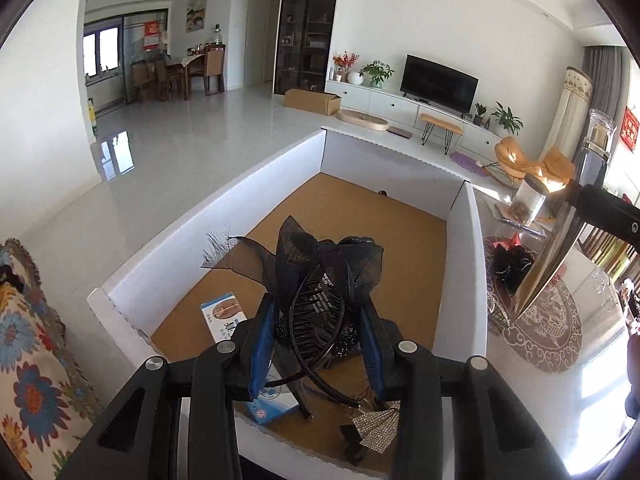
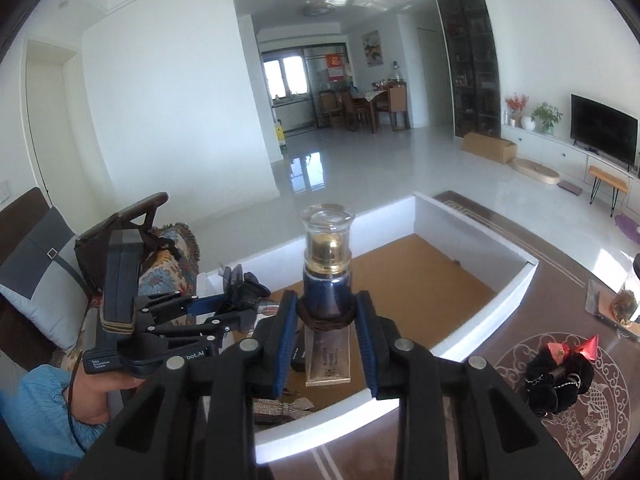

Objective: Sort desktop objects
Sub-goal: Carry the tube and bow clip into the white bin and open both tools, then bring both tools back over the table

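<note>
Black mesh hair clip (image 1: 320,280) pinched between jaws of left gripper (image 1: 318,320), held above white-walled box (image 1: 224,196) with cardboard floor: likely about to drop in. Blue-white packet (image 1: 222,314) and rhinestone bow (image 1: 378,426) already inside, near box's near edge. Right gripper (image 2: 326,320) clamps dark-blue tube with clear cap (image 2: 327,264), cap-up, over same box. Black scrunchie (image 2: 558,380) unsorted on table right of box.
</note>
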A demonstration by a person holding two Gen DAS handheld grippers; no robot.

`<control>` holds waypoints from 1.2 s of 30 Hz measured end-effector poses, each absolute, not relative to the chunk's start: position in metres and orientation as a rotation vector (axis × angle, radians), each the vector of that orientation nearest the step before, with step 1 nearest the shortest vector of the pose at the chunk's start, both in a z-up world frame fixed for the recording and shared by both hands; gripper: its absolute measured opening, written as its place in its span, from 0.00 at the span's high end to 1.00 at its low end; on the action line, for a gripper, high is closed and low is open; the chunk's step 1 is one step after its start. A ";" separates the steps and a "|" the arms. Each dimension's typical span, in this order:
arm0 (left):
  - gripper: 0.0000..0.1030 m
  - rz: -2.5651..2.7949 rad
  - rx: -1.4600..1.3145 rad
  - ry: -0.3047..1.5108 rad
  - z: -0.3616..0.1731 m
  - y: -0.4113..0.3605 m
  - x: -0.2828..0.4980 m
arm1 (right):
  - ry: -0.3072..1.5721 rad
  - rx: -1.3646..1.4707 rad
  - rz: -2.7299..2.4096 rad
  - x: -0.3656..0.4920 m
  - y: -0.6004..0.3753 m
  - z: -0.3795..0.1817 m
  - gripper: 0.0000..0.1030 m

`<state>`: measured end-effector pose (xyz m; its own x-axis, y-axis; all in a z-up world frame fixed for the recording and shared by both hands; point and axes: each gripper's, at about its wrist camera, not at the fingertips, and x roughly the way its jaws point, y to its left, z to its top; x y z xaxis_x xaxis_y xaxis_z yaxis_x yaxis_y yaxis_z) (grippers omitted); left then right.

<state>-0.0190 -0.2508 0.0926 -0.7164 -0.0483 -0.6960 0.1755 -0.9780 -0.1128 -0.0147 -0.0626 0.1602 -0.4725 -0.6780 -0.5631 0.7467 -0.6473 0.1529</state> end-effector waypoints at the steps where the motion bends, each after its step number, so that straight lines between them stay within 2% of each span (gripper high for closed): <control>1: 0.62 -2.776 1.154 0.270 0.086 -0.252 -0.021 | 0.176 0.793 -2.133 -0.019 -0.077 0.152 0.71; 7: 0.62 -2.690 1.327 0.292 0.050 -0.256 -0.045 | 0.299 1.101 -2.070 -0.063 -0.137 0.084 0.71; 12: 0.55 -2.583 1.418 0.203 0.031 -0.252 -0.064 | 0.380 1.243 -2.078 -0.095 -0.161 0.036 0.68; 13: 0.44 -2.578 1.418 0.188 0.030 -0.252 -0.065 | 0.354 1.252 -2.075 -0.100 -0.162 0.031 0.61; 14: 0.34 -2.579 1.401 0.183 0.031 -0.252 -0.065 | 0.320 1.249 -2.079 -0.104 -0.160 0.028 0.49; 15: 0.32 -2.582 1.367 0.183 0.033 -0.253 -0.064 | 0.293 1.235 -2.100 -0.107 -0.157 0.028 0.39; 18: 0.23 -2.573 1.280 0.173 0.039 -0.257 -0.060 | 0.206 1.155 -2.164 -0.105 -0.145 0.039 0.28; 20: 0.23 -2.561 1.236 0.168 0.041 -0.257 -0.058 | 0.158 1.093 -2.206 -0.101 -0.134 0.049 0.23; 25: 0.23 -2.589 1.086 0.203 0.059 -0.246 -0.043 | 0.095 0.966 -2.297 -0.084 -0.100 0.081 0.22; 27: 0.23 -2.647 1.018 0.190 0.071 -0.227 -0.035 | 0.083 0.901 -2.342 -0.072 -0.078 0.090 0.19; 29: 0.23 -2.715 0.973 0.179 0.083 -0.203 -0.026 | 0.110 0.836 -2.407 -0.057 -0.055 0.093 0.08; 33: 0.22 -2.929 0.922 0.165 0.107 -0.138 -0.005 | 0.173 0.776 -2.532 -0.021 0.006 0.081 0.04; 34: 0.17 -2.983 0.911 0.138 0.112 -0.118 0.000 | 0.176 0.783 -2.571 -0.012 0.025 0.075 0.04; 35: 0.04 -3.030 0.897 0.110 0.116 -0.099 0.005 | 0.170 0.796 -2.609 -0.004 0.045 0.068 0.04; 36: 0.00 -3.075 0.880 0.084 0.119 -0.079 0.011 | 0.156 0.819 -2.650 0.004 0.066 0.060 0.04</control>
